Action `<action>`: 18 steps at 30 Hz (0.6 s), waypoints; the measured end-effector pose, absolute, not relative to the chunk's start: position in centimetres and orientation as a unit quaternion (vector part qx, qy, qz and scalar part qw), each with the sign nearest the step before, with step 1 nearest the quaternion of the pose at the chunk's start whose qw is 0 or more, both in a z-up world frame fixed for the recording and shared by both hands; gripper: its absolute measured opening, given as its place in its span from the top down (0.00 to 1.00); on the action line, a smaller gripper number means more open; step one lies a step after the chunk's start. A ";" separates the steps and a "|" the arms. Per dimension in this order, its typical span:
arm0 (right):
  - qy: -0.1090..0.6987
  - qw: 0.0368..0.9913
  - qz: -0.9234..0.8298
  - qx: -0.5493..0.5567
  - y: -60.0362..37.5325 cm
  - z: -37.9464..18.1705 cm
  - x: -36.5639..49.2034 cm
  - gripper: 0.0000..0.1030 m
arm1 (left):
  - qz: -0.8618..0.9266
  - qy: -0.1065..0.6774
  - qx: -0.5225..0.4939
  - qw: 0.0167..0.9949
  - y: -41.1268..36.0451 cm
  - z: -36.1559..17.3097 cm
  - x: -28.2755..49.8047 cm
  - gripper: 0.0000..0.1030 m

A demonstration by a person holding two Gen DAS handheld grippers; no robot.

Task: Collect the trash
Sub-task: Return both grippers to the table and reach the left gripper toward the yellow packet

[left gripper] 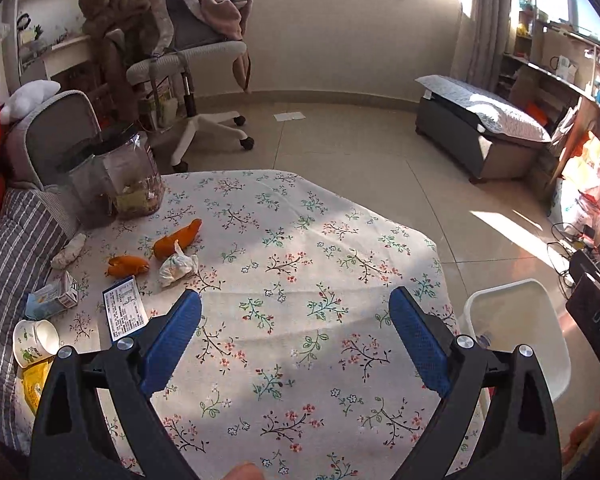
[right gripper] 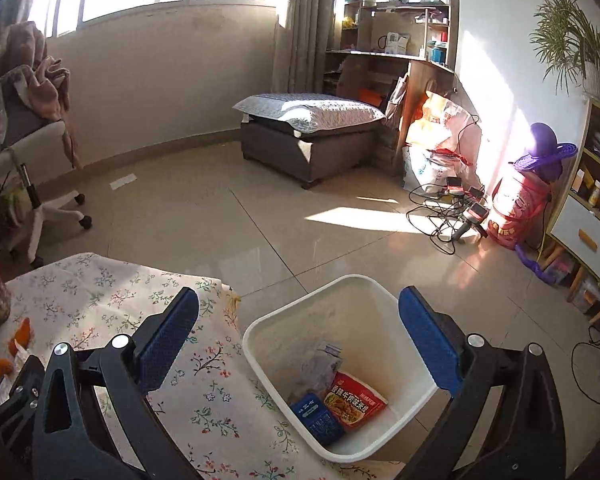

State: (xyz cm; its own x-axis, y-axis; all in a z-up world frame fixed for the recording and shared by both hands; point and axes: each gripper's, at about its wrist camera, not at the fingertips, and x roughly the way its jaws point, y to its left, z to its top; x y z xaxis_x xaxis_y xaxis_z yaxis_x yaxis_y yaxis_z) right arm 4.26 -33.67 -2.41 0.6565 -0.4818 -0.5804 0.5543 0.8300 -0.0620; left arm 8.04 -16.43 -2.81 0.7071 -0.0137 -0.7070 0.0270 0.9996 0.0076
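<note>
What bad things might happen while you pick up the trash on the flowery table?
The clear plastic jar stands right behind the orange peels, so a reach for them might knock it over. The white bin sits on the floor below the table's edge, so a drop from the table could miss it. The small carton and paper cup lie near the table's edge and may slide off.

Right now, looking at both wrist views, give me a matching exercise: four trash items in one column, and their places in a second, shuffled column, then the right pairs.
Things:
1. red food packet
2. crumpled tissue
3. paper cup
4. orange peel

Places:
A. on its side at the tablecloth's left edge
B. near the clear jar, behind the tissue
C. at the bottom of the white bin
D. on the tablecloth between two peels

Pairs: 1-C, 2-D, 3-A, 4-B
</note>
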 end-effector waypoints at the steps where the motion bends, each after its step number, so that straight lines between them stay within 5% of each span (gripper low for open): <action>1: 0.305 0.911 -0.273 0.054 -32.7 -2.5 4.6 0.07 | -0.001 0.382 0.006 0.924 -15.3 -2.8 7.9 0.11; 18: 0.328 0.939 -0.034 -0.098 -13.9 -5.5 5.2 0.07 | 0.204 0.407 -0.035 0.890 3.9 -5.5 2.3 0.11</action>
